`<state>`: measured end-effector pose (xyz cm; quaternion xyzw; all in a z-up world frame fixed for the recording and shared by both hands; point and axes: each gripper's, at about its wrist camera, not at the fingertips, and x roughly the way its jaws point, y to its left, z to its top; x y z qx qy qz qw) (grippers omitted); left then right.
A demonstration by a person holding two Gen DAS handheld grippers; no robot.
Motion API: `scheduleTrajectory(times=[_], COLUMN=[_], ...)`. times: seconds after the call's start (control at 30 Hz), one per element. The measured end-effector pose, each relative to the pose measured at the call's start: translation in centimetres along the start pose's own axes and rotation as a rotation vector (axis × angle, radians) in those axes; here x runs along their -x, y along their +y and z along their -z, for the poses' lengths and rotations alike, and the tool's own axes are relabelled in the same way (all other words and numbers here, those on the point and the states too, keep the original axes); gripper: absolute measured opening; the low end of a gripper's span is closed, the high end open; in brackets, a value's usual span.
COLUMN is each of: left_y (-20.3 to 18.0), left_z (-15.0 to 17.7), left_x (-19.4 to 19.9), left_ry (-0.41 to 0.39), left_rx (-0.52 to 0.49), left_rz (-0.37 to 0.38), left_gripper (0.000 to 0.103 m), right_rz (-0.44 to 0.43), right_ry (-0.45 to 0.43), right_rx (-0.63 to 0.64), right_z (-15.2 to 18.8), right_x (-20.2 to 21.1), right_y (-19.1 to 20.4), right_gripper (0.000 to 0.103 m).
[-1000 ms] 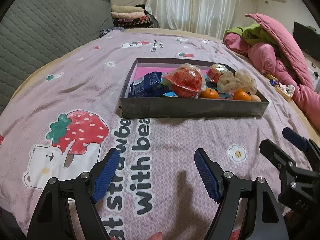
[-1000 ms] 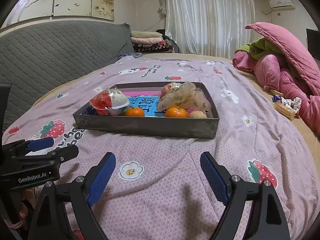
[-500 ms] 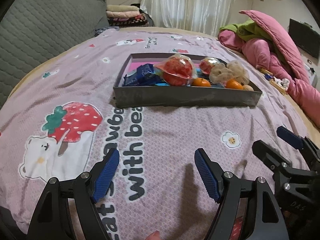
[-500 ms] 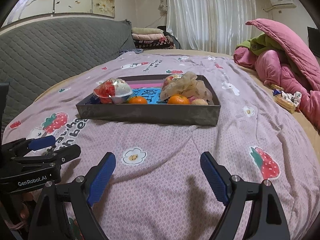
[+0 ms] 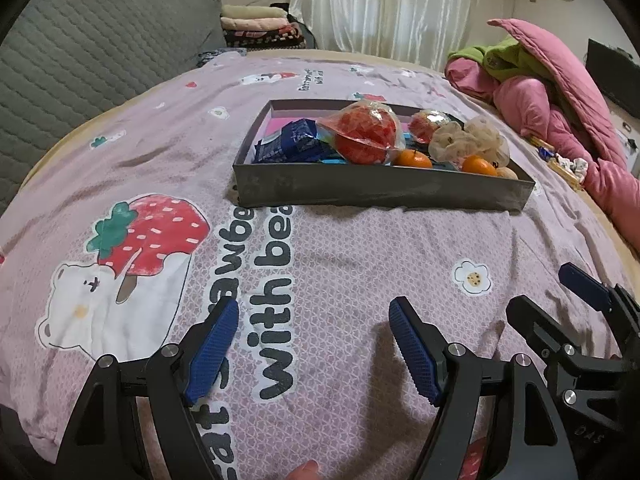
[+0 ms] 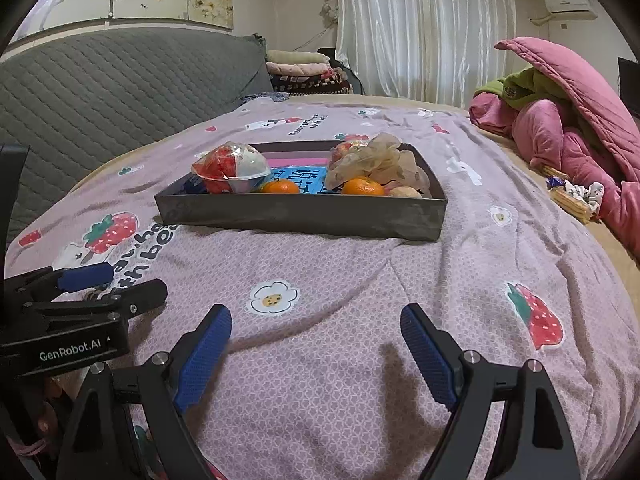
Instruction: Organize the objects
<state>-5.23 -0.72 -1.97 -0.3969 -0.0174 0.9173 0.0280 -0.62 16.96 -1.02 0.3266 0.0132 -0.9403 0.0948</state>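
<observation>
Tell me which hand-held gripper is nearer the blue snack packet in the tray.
Left. The left hand-held gripper faces the tray's left end, where the blue snack packet lies; the right hand-held gripper sits further right, off its other end.

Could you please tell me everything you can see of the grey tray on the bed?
The grey tray is a shallow, dull rectangular box with low upright walls, maybe metal or card. It lies flat on the pink strawberry-print bedspread, holding wrapped red snacks, blue packets, two oranges and a crumpled bag. No gripper touches it.

Both wrist cameras hang low over the bed's [image 5: 340,264] near edge, angled downward, sharing the tray [image 5: 380,190] [image 6: 300,212] mid-bed.
</observation>
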Motion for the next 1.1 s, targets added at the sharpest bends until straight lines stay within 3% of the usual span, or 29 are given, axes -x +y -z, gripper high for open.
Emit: scheduleTrajectory(times=[1.1], left_y=[0.11], left_z=[0.04], left_x=[-0.89], left_ry=[0.017], left_rx=[-0.009], left_rz=[-0.008], left_gripper=[0.079], right_rz=[-0.011], right_ry=[0.022], right_rx=[-0.015], right_z=[0.05], right_x=[-0.75], right_y=[0.0], right_gripper=[0.086])
